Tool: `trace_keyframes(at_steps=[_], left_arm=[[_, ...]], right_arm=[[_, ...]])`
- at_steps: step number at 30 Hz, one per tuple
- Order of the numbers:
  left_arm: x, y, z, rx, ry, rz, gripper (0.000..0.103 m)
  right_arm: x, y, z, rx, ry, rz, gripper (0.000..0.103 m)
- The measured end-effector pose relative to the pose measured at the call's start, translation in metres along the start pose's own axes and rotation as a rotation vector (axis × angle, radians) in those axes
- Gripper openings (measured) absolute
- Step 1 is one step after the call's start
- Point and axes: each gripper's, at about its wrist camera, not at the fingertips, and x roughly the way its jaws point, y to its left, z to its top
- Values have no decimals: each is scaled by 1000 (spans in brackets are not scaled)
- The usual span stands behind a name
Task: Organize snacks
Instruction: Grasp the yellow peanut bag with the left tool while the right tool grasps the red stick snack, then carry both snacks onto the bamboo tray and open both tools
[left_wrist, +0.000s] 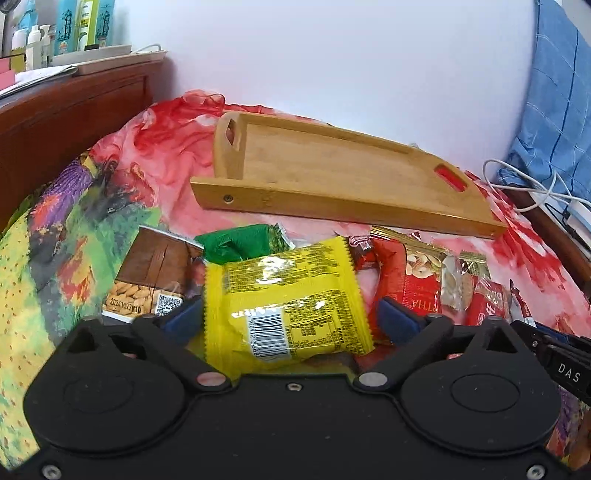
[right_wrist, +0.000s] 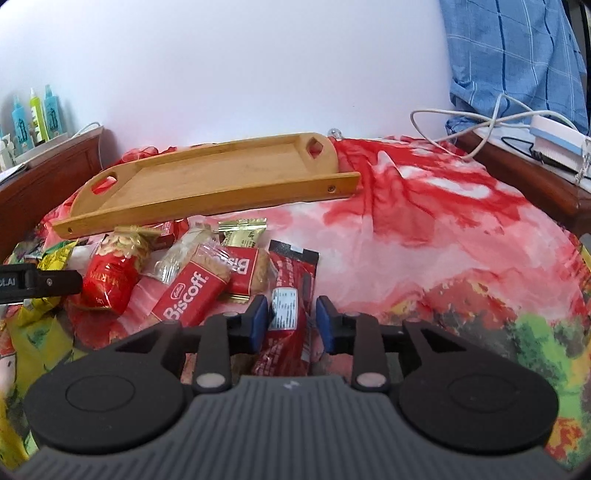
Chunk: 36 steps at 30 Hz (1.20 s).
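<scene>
Left wrist view: the left tongs stand released, blue pads on either side of a yellow snack packet that lies flat on the floral cloth; whether the pads touch its edges cannot be told. At 10 o'clock from the packet lies an almond box, at 11 o'clock a green wrapper, at 3 o'clock a red nut bag. The bamboo tray sits at 12 o'clock, well beyond the pile.

Right wrist view: the right tongs are spread, straddling a dark red stick packet that runs lengthwise between the pads, a visible gap on the right side. A Biscoff packet lies at 10 o'clock just beside the left pad; the tray lies at 11 o'clock, apart from the snacks.
</scene>
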Motion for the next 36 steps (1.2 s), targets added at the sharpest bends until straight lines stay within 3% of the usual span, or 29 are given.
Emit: trace_keyframes(at_steps=[2, 5, 12, 18, 28, 31, 36], left_arm=[[-4, -5, 1, 45, -6, -1, 55], [-12, -11, 2, 76, -4, -18, 50], [-33, -26, 15, 121, -31, -37, 49], [-31, -34, 64, 109, -20, -54, 49], [58, -30, 173, -55, 85, -45, 49], [88, -33, 187, -57, 103, -9, 49], [130, -36, 184, -46, 150, 39, 49]], right_arm=[[-1, 1, 2, 6, 1, 0, 26], [-6, -3, 4, 39, 2, 16, 26], [-15, -12, 22, 92, -5, 45, 26], [-1, -20, 64, 140, 36, 143, 26], [83, -12, 160, 172, 111, 242, 26], [114, -8, 177, 199, 128, 261, 26], [159, 0, 185, 184, 152, 220, 26]])
